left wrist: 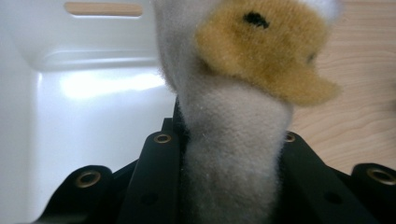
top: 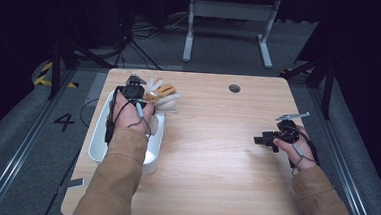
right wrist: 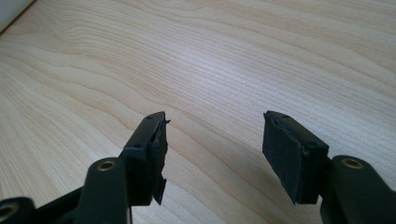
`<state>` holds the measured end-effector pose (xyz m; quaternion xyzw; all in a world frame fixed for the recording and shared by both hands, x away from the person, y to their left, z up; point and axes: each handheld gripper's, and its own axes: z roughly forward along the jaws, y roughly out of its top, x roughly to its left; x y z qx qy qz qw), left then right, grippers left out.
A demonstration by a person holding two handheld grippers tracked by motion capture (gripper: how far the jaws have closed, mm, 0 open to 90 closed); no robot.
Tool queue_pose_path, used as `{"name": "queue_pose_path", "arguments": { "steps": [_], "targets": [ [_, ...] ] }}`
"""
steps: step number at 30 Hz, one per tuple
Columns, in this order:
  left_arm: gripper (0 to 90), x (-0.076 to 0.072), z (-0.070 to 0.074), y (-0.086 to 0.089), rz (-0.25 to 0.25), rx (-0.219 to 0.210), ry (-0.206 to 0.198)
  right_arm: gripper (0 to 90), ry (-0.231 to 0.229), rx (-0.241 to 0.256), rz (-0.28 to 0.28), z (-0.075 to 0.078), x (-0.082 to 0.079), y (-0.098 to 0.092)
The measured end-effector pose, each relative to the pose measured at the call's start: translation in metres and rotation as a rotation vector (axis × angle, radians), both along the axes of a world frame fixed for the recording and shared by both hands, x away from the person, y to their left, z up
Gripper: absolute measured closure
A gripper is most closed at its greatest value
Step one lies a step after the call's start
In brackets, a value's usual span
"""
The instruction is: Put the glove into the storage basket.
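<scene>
The left gripper (left wrist: 229,154), jaws clamped on the plush toy (left wrist: 233,93), should keep squeezing over the white bin (top: 99,132); the right gripper (right wrist: 212,149) gapes empty, lower right.

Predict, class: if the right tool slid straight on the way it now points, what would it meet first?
Probably nothing: the right tool, open, points over bare table; the way looks free.

One plush toy (top: 161,96), one white tub (top: 98,142), two grippers, left (top: 136,80) and right (top: 260,139), on one table (top: 215,154).
</scene>
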<state>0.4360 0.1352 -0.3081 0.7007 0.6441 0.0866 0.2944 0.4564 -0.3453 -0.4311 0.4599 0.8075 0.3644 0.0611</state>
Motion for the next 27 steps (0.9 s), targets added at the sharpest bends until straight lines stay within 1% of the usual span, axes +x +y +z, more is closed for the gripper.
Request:
{"name": "queue_pose_path", "arguments": {
  "steps": [3,6,9,14,16,21,25,27],
  "targets": [
    [74.0,0.001,-0.001,0.003,0.016,-0.016,0.007,40.9,0.003,-0.004,-0.003,0.001,-0.001,-0.002],
    [74.0,0.001,-0.002,0.007,0.027,-0.021,0.028,40.7,-0.003,-0.005,-0.008,0.002,-0.003,-0.004],
    [74.0,0.002,-0.004,0.012,0.051,-0.005,0.053,40.3,-0.001,-0.016,-0.010,0.001,-0.003,-0.006],
    [73.9,0.004,-0.007,0.021,0.080,-0.001,0.080,40.0,-0.004,-0.012,-0.006,0.000,-0.004,-0.007],
    [73.9,0.003,-0.009,0.023,0.085,0.010,0.080,39.9,-0.005,-0.012,-0.003,0.000,-0.003,-0.007],
    [73.8,0.004,-0.011,0.026,0.096,0.006,0.095,39.4,0.000,-0.017,0.001,-0.001,-0.003,-0.006],
    [73.8,0.005,-0.013,0.025,0.104,0.006,0.091,39.3,-0.003,-0.015,0.002,-0.001,-0.004,-0.006],
    [73.8,0.005,-0.013,0.026,0.109,-0.008,0.090,39.3,-0.003,-0.018,0.003,0.000,-0.004,-0.006]
  ]
}}
